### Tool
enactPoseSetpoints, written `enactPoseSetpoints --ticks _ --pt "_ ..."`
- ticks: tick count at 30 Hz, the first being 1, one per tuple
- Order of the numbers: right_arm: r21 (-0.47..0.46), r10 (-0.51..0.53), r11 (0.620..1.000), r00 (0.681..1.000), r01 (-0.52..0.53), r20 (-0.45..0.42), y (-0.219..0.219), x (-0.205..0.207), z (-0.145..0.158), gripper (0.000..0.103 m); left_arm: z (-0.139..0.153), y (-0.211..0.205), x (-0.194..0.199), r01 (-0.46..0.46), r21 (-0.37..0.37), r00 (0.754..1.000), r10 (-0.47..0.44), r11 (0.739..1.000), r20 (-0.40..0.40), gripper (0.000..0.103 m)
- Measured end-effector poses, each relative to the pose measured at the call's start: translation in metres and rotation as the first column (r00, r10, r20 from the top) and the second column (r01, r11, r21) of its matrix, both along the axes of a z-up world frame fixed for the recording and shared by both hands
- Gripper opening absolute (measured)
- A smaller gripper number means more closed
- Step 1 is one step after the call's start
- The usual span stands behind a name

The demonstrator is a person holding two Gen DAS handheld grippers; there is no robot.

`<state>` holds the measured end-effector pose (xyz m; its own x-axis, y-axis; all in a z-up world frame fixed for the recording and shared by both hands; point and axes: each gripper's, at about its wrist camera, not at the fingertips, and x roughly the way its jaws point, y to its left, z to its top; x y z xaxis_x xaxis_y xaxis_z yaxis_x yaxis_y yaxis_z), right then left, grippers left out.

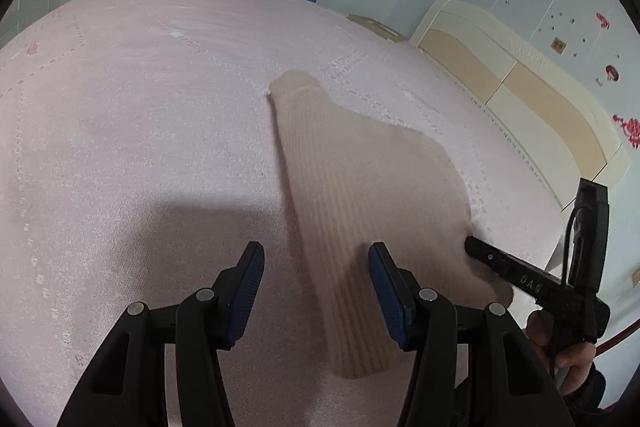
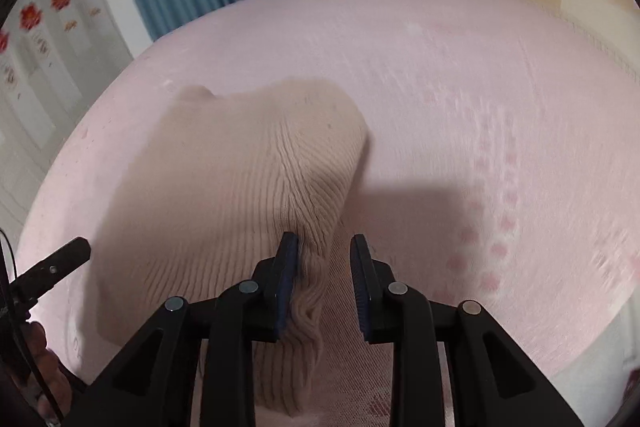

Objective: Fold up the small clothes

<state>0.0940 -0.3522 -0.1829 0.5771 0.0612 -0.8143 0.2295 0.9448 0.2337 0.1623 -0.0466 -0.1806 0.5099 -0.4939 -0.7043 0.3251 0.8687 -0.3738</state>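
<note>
The left gripper (image 1: 316, 291) hovers half-wide and empty above the beige ribbed garment (image 1: 360, 179) on the pink bedspread (image 1: 140, 107); the right gripper (image 2: 325, 281) stands narrowly parted, hem bunched against one pad (lift clear slowly to avoid snagging).

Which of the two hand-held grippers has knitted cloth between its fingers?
The right hand-held gripper: bunched beige garment lies against its left finger. The left hand-held gripper stands open, with only flat cloth beneath.
</note>
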Motion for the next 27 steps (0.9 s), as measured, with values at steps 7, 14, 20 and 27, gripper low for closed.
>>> enactPoseSetpoints --ticks 7,14,20,27 --pt "0.183 0.002 0.983 0.998 -0.012 0.055 -0.020 0.007 0.017 0.041 0.001 0.006 0.003 -0.018 -0.006 1.000 0.018 1.000 -0.010 0.053" --pt "0.398 0.047 0.917 0.998 -0.026 -0.043 -0.029 0.061 -0.021 0.055 -0.001 0.021 0.006 -0.059 0.006 0.998 0.060 0.998 -0.016 0.053" --pt "0.518 0.084 0.855 0.994 -0.037 -0.068 -0.033 0.079 -0.045 0.065 -0.005 0.037 0.007 -0.090 0.017 0.996 0.090 0.996 -0.028 0.053" --pt "0.505 0.124 0.860 0.990 -0.072 -0.068 -0.016 0.088 -0.044 0.059 -0.003 0.057 0.000 -0.132 0.002 0.991 0.132 0.991 -0.023 0.053"
